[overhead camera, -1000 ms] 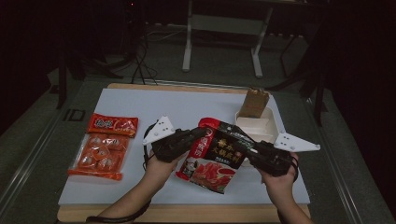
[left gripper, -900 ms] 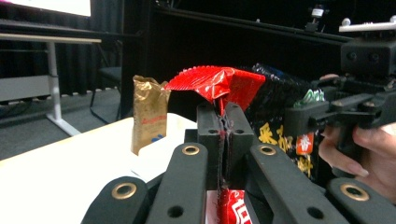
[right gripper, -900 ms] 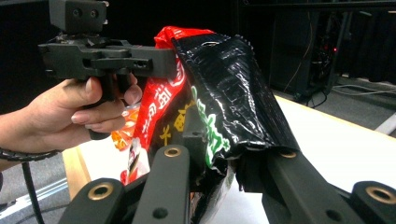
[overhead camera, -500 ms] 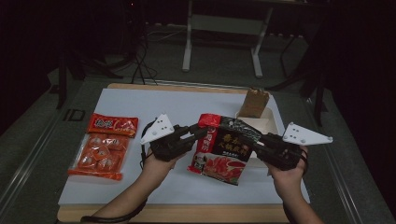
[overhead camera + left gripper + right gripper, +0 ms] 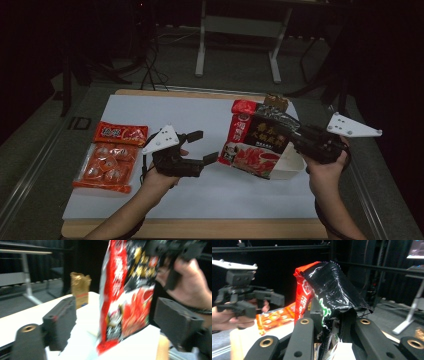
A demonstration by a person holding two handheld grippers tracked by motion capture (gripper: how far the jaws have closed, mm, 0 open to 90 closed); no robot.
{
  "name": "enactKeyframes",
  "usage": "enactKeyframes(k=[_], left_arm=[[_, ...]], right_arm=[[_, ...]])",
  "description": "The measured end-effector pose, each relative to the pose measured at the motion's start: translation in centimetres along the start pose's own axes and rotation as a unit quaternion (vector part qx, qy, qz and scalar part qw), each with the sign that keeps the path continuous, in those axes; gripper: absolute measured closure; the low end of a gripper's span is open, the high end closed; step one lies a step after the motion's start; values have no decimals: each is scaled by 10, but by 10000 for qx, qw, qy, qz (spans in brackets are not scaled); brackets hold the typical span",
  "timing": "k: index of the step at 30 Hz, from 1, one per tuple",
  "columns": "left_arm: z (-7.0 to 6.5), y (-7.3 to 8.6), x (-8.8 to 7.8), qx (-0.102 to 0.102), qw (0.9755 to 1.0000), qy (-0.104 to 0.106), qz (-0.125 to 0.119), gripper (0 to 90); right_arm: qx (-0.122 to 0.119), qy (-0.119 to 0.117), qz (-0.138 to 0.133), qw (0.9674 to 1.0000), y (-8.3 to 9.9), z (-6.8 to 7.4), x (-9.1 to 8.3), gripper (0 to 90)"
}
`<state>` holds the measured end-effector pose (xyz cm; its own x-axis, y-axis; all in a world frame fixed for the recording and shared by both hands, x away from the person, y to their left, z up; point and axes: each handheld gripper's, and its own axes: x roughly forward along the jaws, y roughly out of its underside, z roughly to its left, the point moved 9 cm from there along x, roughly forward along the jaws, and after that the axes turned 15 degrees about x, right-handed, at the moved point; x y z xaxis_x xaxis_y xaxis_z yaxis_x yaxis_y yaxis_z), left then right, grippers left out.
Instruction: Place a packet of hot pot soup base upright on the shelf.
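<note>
A red and black food pouch (image 5: 255, 142) hangs tilted above the table's right side, and my right gripper (image 5: 296, 136) is shut on its crumpled top edge. In the right gripper view the jaws (image 5: 329, 323) pinch the pouch (image 5: 329, 287). My left gripper (image 5: 202, 146) rests at mid-table, left of the pouch. Its jaws have just been opening and now stand open with nothing pressed between them. In the left gripper view the pouch (image 5: 125, 297) hangs just beyond the open gripper (image 5: 118, 315).
A white box (image 5: 291, 169) sits under the pouch on the white mat (image 5: 200, 110). A brown paper bag (image 5: 276, 101) stands behind it. An orange snack pack (image 5: 106, 165) and a red packet (image 5: 120, 133) lie at the left.
The left gripper let go of the pouch's left edge and opened. The right gripper raised the pouch up and to the right, away from the left gripper.
</note>
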<state>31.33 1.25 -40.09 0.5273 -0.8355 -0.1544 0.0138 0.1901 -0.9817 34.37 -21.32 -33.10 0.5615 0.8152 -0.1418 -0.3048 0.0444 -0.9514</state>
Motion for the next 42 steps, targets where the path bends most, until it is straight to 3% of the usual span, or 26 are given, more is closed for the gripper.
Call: enactKeyframes(k=[5,7,11,17,18,23,32,36,42], left_arm=[[0,20,-5,-29,9994,-56,354,15],[-1,24,-7,-42,9992,-33,407,15],[-3,48,-16,-130,9979,-30,636,15],[-3,66,-26,-29,9986,-113,521,15],[-2,76,-30,-30,9984,-195,528,15],[-5,95,-36,32,9969,-301,725,16],[-17,122,-47,-71,9948,-390,938,16],[-21,131,-48,-112,9945,-384,967,16],[-19,133,-49,-156,9949,-449,886,16]], right_arm=[[-81,168,-129,9997,-13,-15,-5,773],[-70,232,-175,9996,-17,-20,-6,772],[-46,338,-180,9993,-22,-33,-9,773],[-108,527,-192,9984,-26,-49,-12,772],[-133,541,-184,9983,-26,-51,-12,772],[-137,560,-125,9983,-24,-70,-13,772],[-343,701,-92,9969,-25,-97,-17,771],[-229,764,-27,9968,-22,-112,-18,770],[-87,855,-144,9962,-17,-133,-21,768]])
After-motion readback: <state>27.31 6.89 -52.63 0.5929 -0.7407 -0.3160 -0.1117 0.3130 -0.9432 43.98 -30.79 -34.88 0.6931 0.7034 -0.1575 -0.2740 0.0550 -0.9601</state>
